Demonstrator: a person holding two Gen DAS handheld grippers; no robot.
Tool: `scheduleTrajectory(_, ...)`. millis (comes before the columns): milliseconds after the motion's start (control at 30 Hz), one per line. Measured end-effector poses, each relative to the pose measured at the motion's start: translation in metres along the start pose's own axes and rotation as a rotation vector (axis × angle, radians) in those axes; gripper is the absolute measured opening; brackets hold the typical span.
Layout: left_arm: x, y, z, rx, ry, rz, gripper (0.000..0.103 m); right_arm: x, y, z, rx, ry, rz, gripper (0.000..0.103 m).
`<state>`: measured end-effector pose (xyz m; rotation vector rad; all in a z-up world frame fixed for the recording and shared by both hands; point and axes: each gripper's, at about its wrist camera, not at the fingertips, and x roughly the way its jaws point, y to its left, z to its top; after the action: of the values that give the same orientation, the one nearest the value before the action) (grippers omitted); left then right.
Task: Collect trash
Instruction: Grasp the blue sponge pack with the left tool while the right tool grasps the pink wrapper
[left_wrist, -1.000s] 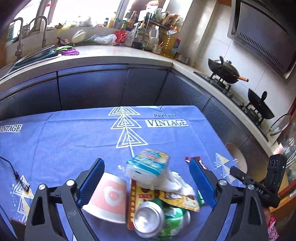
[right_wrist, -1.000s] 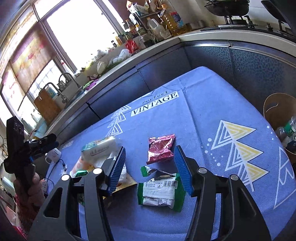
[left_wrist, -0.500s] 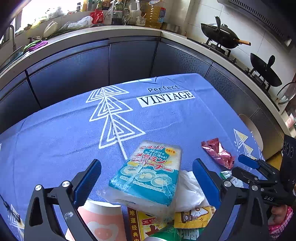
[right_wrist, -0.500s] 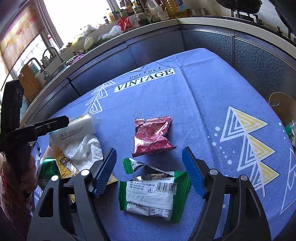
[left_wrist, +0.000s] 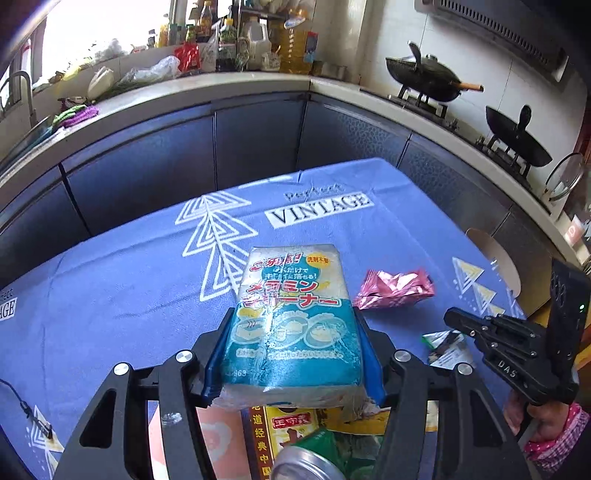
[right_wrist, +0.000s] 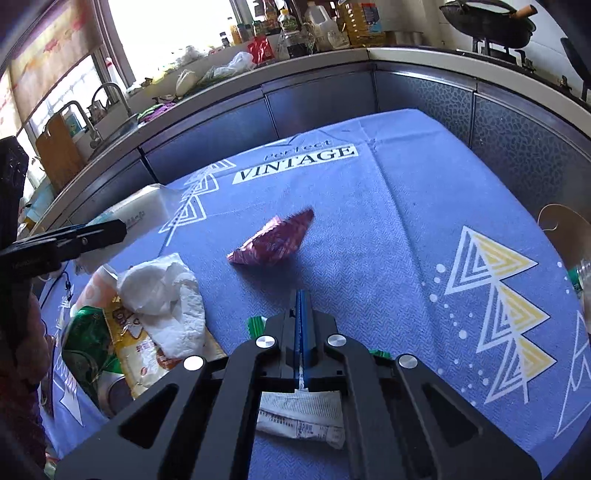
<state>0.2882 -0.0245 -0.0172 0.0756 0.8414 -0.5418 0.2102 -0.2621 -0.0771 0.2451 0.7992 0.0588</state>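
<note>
A blue-and-white sponge pack (left_wrist: 291, 295) sits lifted between the pads of my left gripper (left_wrist: 293, 314). The jaws are closing and both pads press its sides. Under it lie a paper cup (left_wrist: 210, 439), a yellow packet (left_wrist: 288, 424) and a green can (left_wrist: 306, 465). My right gripper (right_wrist: 301, 299) has its jaws shut tight over a green wrapper (right_wrist: 299, 417). In the left wrist view the green wrapper's (left_wrist: 443, 347) torn flap rises to the right gripper's (left_wrist: 452, 319) tip. A pink foil wrapper (right_wrist: 273, 240) lies just beyond.
A crumpled white tissue (right_wrist: 162, 291) tops the pile at the left. The blue tablecloth (right_wrist: 388, 221) ends at dark cabinets (left_wrist: 258, 147) behind. A round stool (left_wrist: 495, 258) stands off the right edge, and a thin cable (left_wrist: 26, 410) lies at the left.
Both grippers stood wide open before. The left one has closed onto the sponge pack, and the right one has closed fully over the green wrapper. The pink wrapper now lies turned.
</note>
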Motion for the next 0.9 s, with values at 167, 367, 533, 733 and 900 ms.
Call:
scheduleTrajectory(167,-0.044,-0.007,-0.002,-0.045,-0.091,-0.08,0.06,-0.009,-0.011,-0.003,0.054,0.012,0.058,0.025)
scheduleTrajectory(367,-0.068,-0.008,-0.018,-0.111,-0.102,-0.181,0.06,0.007,-0.04,0.021,0.281,0.046,0.203,0.053)
scheduleTrajectory(533,-0.078,-0.008,-0.035,-0.148,-0.098,-0.223,0.06,0.053,-0.047,0.031,0.438,0.147,0.278,0.049)
scheduleTrajectory(733,-0.081,-0.01,-0.04,-0.159,-0.09,-0.214,0.06,0.075,-0.035,0.021,0.45,0.183,0.304,0.008)
scheduleTrajectory(900,-0.081,-0.026,-0.04,-0.131,-0.085,-0.244,0.06,0.005,-0.035,0.009,0.339,0.037,0.297,0.007)
